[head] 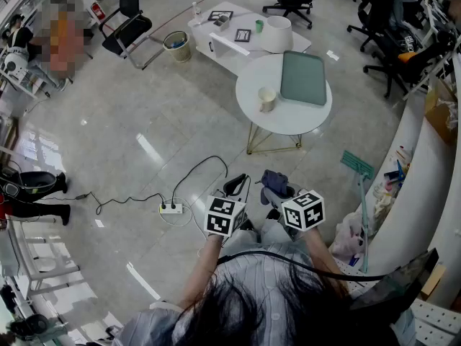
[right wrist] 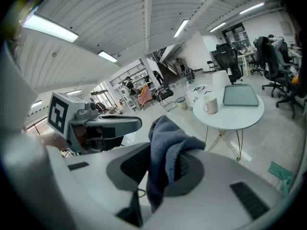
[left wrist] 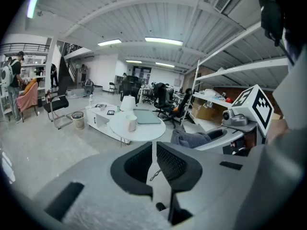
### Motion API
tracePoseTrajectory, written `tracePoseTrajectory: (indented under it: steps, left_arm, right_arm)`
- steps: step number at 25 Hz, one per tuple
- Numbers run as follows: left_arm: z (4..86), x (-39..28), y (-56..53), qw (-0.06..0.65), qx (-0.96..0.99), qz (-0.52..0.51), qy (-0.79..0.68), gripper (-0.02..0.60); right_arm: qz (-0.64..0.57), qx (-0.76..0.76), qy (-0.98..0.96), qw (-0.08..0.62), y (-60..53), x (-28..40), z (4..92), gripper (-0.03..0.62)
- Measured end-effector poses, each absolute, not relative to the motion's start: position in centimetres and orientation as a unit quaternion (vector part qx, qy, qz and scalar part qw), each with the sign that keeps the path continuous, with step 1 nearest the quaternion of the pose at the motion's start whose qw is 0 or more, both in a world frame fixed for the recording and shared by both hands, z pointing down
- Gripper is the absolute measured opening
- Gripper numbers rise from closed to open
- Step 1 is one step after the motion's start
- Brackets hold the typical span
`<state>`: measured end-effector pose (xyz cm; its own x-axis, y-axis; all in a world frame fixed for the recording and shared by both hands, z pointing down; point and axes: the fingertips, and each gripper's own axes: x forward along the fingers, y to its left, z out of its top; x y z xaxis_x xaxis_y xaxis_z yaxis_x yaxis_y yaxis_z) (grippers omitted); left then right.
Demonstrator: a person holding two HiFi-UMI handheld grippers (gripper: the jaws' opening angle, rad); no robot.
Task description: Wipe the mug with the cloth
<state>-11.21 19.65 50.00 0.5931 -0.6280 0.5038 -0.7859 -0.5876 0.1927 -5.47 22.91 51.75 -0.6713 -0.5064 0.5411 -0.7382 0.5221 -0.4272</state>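
We have the cloth [right wrist: 166, 137] clamped in the right gripper [right wrist: 165, 163] and the left gripper [left wrist: 154, 160] clenched on nothing, but the mug [head: 267, 99] stands on the far round table [head: 288, 120], well apart from us, so all the wiping seems left.

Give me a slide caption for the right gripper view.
Right gripper clamps a grey cloth, facing the mug on the round table.

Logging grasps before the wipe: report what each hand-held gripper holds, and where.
Right hand-held gripper: the cloth, pinched at a fold, its ends loose. Left hand-held gripper: nothing, jaws closed.
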Motion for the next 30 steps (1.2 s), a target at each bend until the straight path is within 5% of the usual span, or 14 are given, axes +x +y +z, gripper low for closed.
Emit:
tracePoseTrajectory:
  steps: [30]
  left_arm:
    - [51.7, -13.2, 23.3, 0.226, 0.868, 0.208, -0.389, 0.041]
  right_arm:
    - [0.352, 0.409, -0.829, 0.148, 26.7, -5.8, 52.3, 0.08]
